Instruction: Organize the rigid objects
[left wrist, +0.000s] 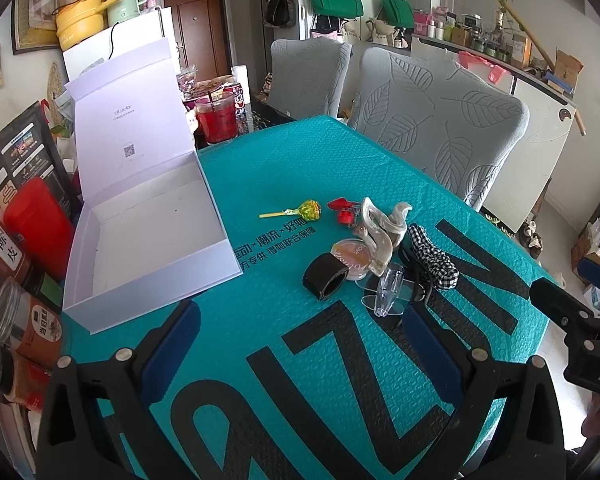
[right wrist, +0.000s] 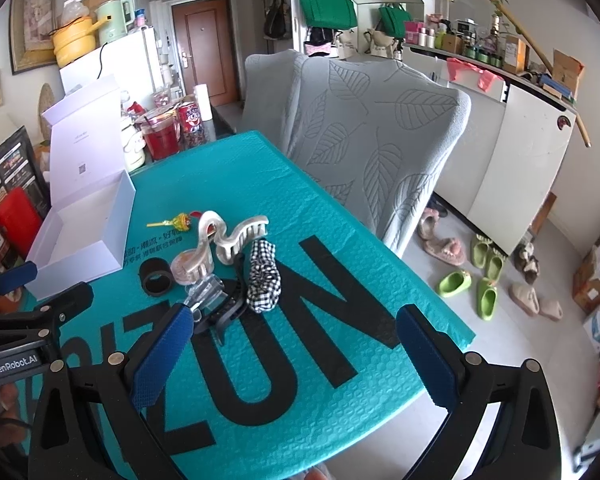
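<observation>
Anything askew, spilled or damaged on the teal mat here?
Nothing spilled or broken. The small items sit in a loose overlapping pile: the beige hair claw lies across the round compact, beside the checked scrunchie. The white box stands open and empty.

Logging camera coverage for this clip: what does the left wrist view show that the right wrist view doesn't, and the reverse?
Only the left wrist view shows the jars and spice bottles along the table's left edge, and the red trinket in full.

Only the right wrist view shows the slippers scattered on the floor beside the table.

Both show the open white box, lollipop, black band, beige hair claw, checkered scrunchie, teal mat and leaf-patterned chairs.
</observation>
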A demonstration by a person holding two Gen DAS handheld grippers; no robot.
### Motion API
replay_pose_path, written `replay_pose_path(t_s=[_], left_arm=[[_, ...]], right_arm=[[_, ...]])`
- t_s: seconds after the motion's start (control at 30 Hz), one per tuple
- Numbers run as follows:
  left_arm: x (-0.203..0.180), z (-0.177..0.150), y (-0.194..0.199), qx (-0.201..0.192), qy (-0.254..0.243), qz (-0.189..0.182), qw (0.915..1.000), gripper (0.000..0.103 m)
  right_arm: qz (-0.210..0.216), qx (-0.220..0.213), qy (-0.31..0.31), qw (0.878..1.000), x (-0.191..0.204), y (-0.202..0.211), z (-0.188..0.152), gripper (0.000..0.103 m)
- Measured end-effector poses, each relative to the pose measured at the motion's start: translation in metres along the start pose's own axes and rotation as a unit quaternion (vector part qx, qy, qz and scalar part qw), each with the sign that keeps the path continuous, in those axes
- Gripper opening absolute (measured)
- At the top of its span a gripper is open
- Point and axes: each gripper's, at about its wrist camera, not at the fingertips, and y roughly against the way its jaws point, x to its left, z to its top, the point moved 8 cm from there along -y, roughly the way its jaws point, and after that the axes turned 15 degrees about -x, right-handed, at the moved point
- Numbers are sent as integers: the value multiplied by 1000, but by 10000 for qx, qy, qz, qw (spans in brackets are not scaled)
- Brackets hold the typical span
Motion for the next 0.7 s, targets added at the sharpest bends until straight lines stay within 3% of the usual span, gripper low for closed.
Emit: replay_pose_path(t_s=[0.7], left_arm=[[5, -31, -26, 423, 234, 16, 9988, 103]], right_arm=[[266, 205, -9, 9994, -2, -19, -31, 103]])
